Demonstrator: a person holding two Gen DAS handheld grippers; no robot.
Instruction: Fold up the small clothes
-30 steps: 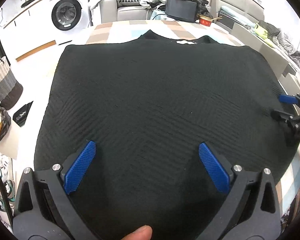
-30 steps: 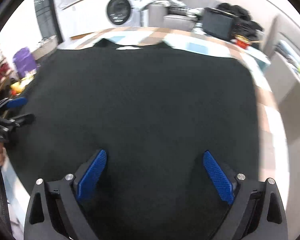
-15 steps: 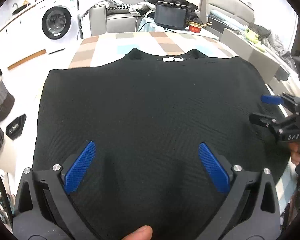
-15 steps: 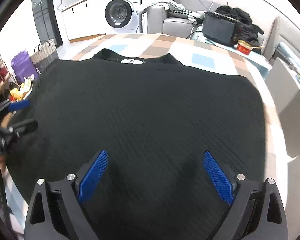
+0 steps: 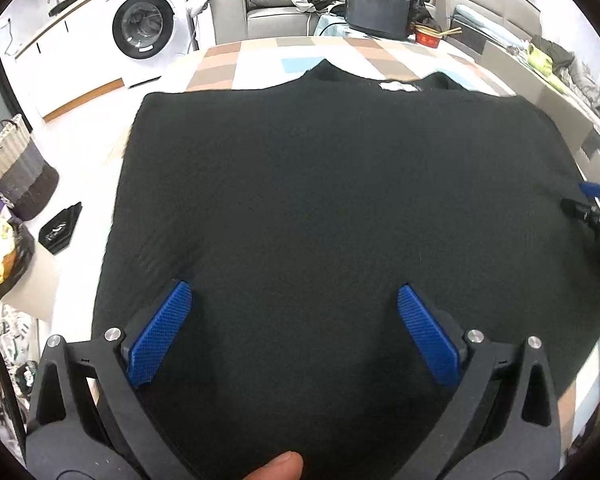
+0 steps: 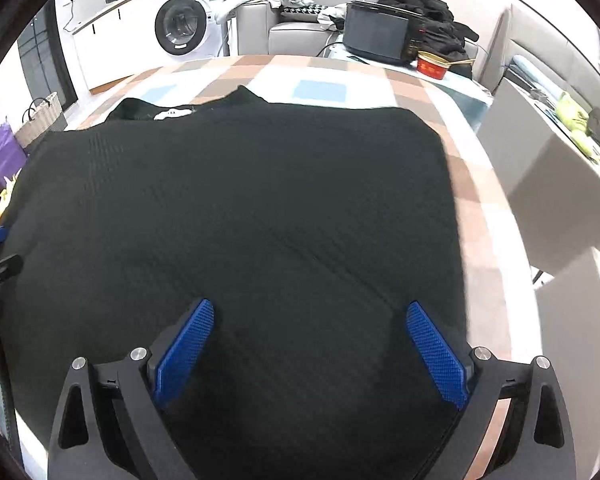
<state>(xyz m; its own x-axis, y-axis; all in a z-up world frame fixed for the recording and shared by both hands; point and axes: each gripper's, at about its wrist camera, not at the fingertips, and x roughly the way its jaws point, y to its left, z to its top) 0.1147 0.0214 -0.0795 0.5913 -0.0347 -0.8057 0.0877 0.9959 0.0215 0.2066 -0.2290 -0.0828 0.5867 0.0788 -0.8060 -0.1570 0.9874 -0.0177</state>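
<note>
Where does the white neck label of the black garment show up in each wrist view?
Left wrist: white neck label sits upper centre-right, at the black garment's far collar.
Right wrist: label sits upper left, at the same collar.
Shared landmark: the washing machine beyond the table.

A black knit sweater (image 6: 236, 216) lies spread flat on the checked tablecloth (image 6: 476, 216); the right gripper (image 6: 310, 344) hangs over its near hem, blue pads (image 6: 436, 356) wide apart.
</note>
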